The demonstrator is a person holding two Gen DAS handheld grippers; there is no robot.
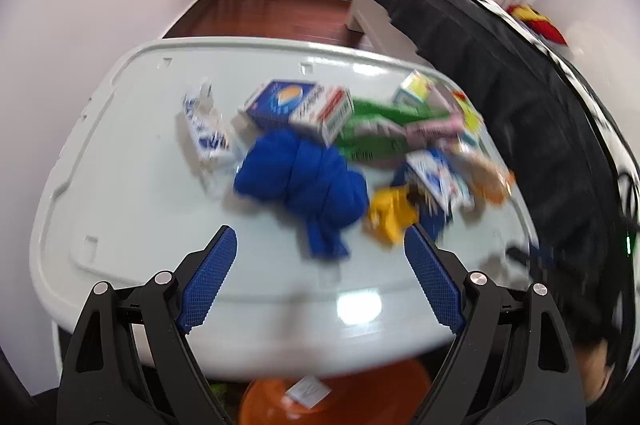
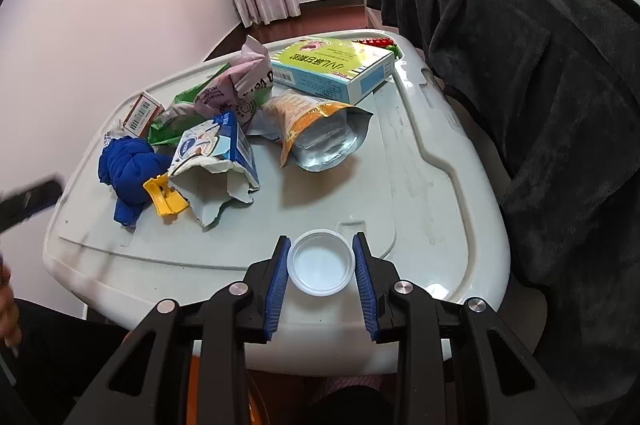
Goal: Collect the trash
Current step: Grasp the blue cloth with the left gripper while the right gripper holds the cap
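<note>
Between the blue pads of my right tongs (image 2: 321, 267) sits a small round white lid (image 2: 322, 268), shallow, with a raised rim and a pale, slightly bluish inside. Both pads press against its rim from either side, so these tongs are clamped on it. It lies at the near edge of the pale grey plastic tabletop (image 2: 440, 209), well apart from the rest of the trash.

Farther back, the pile spreads across the tabletop: a torn blue-and-white carton (image 2: 216, 161) with its open end toward me, a yellow clip (image 2: 164, 197) just beside it, a knotted blue cloth (image 2: 128, 169), an orange foil pouch (image 2: 316, 129) gaping open, a crumpled pink bag (image 2: 240, 85), green wrapping (image 2: 188, 97) and a flat light-blue box with a green top (image 2: 332, 65).

My left tongs (image 1: 320, 245) stand wide with nothing between the pads, hanging above the near side of the tabletop, pointed toward the blue cloth. That view is blurred.
</note>
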